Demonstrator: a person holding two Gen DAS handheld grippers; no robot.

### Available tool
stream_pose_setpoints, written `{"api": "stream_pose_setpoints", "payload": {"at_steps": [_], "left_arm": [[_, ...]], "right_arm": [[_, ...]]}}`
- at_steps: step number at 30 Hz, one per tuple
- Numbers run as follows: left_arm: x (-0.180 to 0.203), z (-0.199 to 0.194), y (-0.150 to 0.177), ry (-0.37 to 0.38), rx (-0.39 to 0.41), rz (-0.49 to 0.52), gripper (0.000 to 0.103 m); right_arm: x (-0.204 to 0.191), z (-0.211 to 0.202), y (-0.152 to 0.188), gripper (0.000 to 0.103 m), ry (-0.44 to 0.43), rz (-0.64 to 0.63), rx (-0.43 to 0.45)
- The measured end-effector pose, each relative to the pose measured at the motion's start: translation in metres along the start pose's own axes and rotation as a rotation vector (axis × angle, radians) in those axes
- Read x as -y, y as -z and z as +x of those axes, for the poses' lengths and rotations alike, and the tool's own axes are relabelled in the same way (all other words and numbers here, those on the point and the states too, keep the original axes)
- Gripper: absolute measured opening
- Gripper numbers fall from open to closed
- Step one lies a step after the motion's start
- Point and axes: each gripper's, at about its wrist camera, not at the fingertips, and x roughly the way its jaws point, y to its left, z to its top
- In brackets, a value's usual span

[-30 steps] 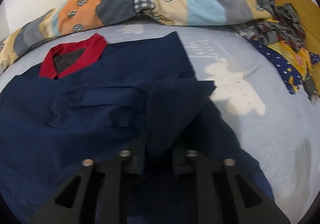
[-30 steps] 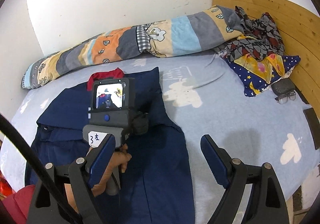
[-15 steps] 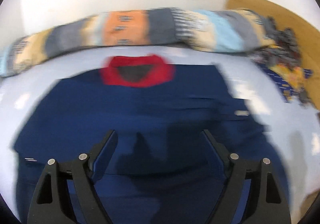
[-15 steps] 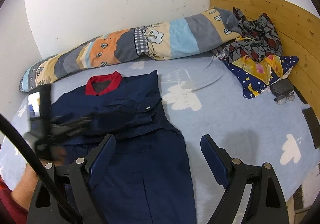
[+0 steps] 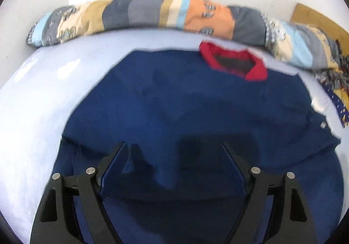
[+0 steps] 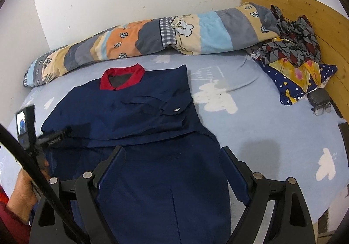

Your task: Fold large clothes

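The navy garment point(image 6: 139, 135) with its red collar point(image 6: 122, 78) lay face-up on the blue bed sheet point(image 6: 272, 135), filling the centre and lower left of the right wrist view, collar toward the rolled patchwork quilt point(image 6: 152, 41) along the wall. One sleeve, its snap cuff showing right of centre, was already laid across the chest, so the upper part looked narrowed into a band. The lower half of the garment ran unfolded toward the bottom of the frame.

The left tongs point(image 5: 174, 152) had just been opening and stood spread above the cloth in a blurred view, nothing between the jaws. The right tongs point(image 6: 172, 156) were spread wide too, empty, hovering over the lower half. At the left edge of the right view a hand point(image 6: 24, 189) carried the left tool.

By my judgement the sleeve stage was done or nearly so; whether the far sleeve was tucked I could not tell. Still left: bringing the bottom up toward the collar, then perhaps halving again.
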Motion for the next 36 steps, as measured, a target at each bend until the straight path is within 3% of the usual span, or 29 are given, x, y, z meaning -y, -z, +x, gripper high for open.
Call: {"api": "stream_pose_setpoints", "payload": {"at_steps": [4, 8, 9, 18, 21, 24, 27, 32, 36], "left_arm": [[0.014, 0.007, -0.013, -0.015, 0.0, 0.032, 0.084], [0.013, 0.042, 0.002, -0.07, -0.138, 0.027, 0.084], [0.011, 0.044, 0.008, -0.065, -0.142, 0.028, 0.086], [-0.002, -0.003, 0.046, -0.024, -0.144, 0.081, 0.087], [-0.002, -0.012, 0.073, -0.028, -0.227, 0.147, 0.087], [-0.01, -0.031, 0.088, -0.033, -0.255, 0.152, 0.087], [-0.022, -0.066, 0.091, -0.016, -0.192, 0.098, 0.087], [-0.035, -0.127, 0.104, -0.044, 0.041, 0.028, 0.09], [-0.038, -0.132, 0.102, -0.065, 0.127, 0.012, 0.092]], "right_arm": [[-0.006, 0.003, 0.0, 0.09, 0.003, -0.014, -0.003], [-0.012, 0.007, 0.0, 0.09, 0.009, -0.032, -0.008], [-0.013, 0.008, 0.001, 0.09, 0.014, -0.04, -0.009], [-0.03, 0.008, 0.006, 0.09, 0.014, -0.091, -0.008], [-0.04, 0.014, 0.011, 0.09, 0.012, -0.13, -0.027], [-0.047, 0.019, 0.016, 0.09, 0.017, -0.154, -0.041], [-0.051, 0.02, 0.019, 0.09, 0.018, -0.166, -0.046], [-0.067, 0.015, 0.026, 0.09, -0.01, -0.206, -0.034], [-0.083, 0.019, 0.034, 0.09, -0.003, -0.261, -0.041]]}}
